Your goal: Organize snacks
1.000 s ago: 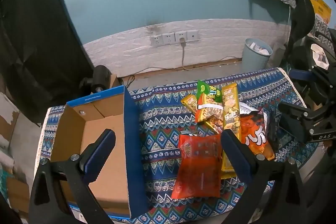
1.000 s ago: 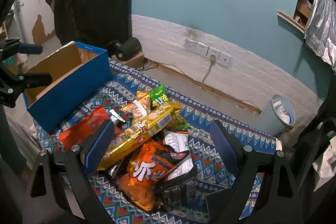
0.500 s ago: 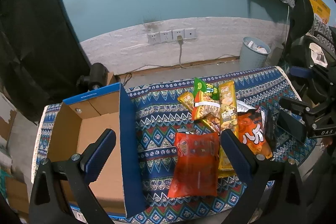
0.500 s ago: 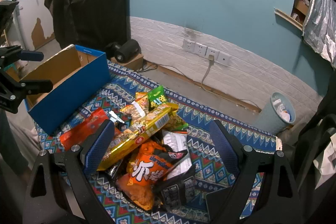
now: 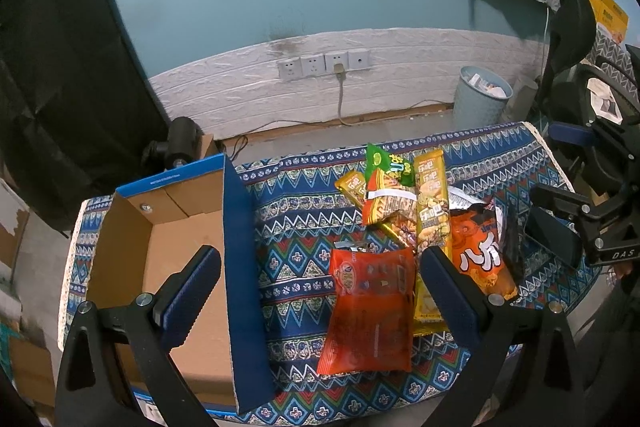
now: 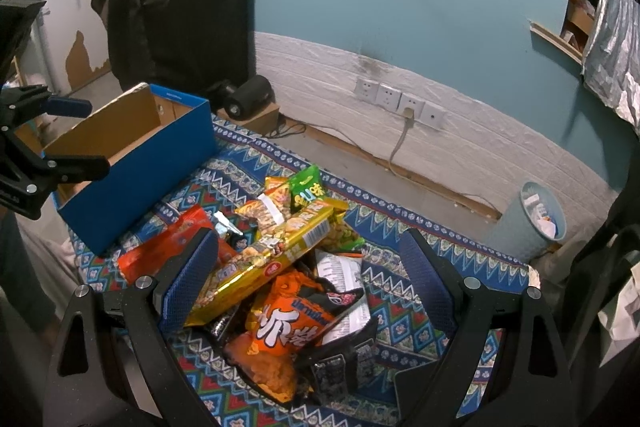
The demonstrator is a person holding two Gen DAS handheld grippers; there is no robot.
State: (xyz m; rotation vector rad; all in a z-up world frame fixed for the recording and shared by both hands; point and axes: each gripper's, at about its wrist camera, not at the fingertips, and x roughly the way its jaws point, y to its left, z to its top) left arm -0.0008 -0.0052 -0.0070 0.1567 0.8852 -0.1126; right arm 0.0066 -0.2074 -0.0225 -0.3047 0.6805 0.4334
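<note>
Blue cardboard box (image 5: 236, 259) sits at the left end of the patterned cloth (image 5: 296, 227); brown interior, nothing visible inside from either view. Snack packets lie in a loose heap on the cloth to the right of the box, apart from it.

Heap contents, left wrist view: red-orange packet (image 5: 372, 307) nearest the box, lying flat; long yellow packet (image 5: 430, 227) just beside it on the right, overlapping the pile; orange bag (image 5: 480, 259) with white characters at the right edge; green packet (image 5: 386, 165) at the far end, partly under a small red and yellow packet (image 5: 384, 205). Right wrist view shows the long yellow packet lying diagonally on top of the orange bag, with a black and white packet (image 6: 344, 271) beneath.

Left gripper (image 5: 320, 299): jaws wide apart, holding nothing, raised over the near edge of the cloth, one finger over the box, the other over the heap.

Right gripper (image 6: 308, 287): jaws wide apart, holding nothing, raised above the heap, straddling the yellow packet and orange bag without contact.

Background: white brick-pattern wall strip with outlets (image 5: 324, 65); pale blue waste bin (image 5: 480, 99) on the floor behind the table.
</note>
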